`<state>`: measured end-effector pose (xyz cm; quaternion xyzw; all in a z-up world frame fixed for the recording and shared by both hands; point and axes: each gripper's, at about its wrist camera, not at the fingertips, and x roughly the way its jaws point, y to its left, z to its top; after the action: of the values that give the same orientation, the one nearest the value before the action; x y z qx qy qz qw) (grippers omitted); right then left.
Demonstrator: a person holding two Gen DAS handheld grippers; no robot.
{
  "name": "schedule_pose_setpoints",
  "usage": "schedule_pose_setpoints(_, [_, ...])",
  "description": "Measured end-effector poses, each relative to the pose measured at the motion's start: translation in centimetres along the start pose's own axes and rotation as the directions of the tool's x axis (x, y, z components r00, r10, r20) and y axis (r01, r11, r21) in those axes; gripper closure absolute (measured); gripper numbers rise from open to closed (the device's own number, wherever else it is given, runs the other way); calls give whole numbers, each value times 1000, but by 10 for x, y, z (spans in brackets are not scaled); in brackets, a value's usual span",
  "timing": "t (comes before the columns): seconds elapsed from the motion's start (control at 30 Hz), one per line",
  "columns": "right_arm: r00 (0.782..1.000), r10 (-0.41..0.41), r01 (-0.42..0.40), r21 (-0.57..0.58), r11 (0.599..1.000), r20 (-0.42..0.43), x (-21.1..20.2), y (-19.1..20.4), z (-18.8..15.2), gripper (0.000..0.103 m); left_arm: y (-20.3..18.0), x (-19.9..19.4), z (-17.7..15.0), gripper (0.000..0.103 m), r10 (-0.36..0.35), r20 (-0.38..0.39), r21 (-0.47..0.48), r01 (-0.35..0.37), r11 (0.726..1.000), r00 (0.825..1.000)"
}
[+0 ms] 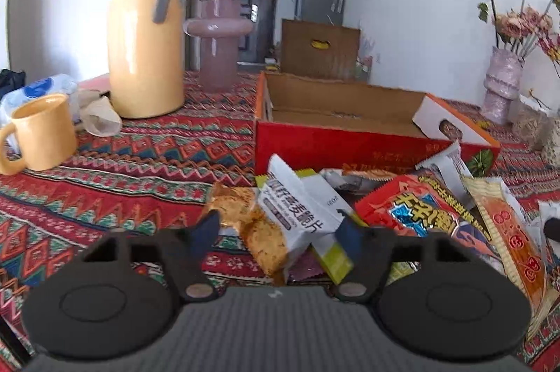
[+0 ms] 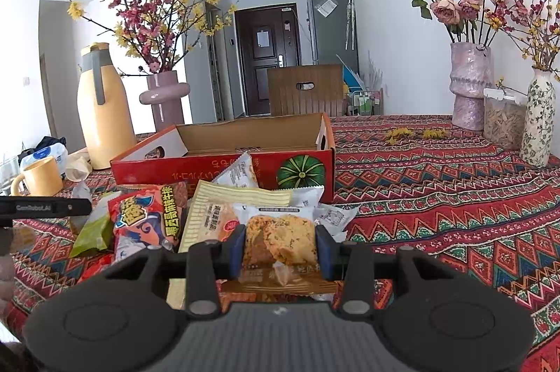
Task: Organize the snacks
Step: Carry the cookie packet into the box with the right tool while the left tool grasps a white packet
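right fingers (image 2: 323, 246) clamp one cracker packet (image 2: 280, 239), left gripper (image 1: 280, 232) wide — one box (image 1: 350, 140)

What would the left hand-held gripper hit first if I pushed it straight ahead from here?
Most likely the white-and-clear cracker packet lying between the open fingers of the left hand-held gripper, at the near edge of the snack pile. The red cardboard box stands behind it. Depth is uncertain.
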<state>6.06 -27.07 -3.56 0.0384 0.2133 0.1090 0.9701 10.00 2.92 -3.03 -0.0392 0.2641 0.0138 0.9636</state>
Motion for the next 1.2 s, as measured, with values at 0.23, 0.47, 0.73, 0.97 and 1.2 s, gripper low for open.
schedule_pose_setpoints(0.23, [1000,0,0,-2,1000,0,5,1,2,63,0,0,-1,70,-35,13,25,34,999,999])
schedule_pose_setpoints(0.47, [1000,1,-1,-2,1000,-4,10,2,3,63,5,-8,1,77,-49,31,22,48,999,998])
schedule_pose_setpoints(0.73, [1000,1,0,-6,1000,14,13,4,10,63,2,-24,17,77,-33,104,33,29,999,994])
schedule_pose_setpoints(0.97, [998,-3,5,-29,1000,68,23,7,37,63,-7,-19,52,77,-32,160,53,24,998,987])
schedule_pose_setpoints(1.2, [992,-3,9,-53,999,123,53,13,81,63,-19,14,90,77,-24,164,30,20,999,986])
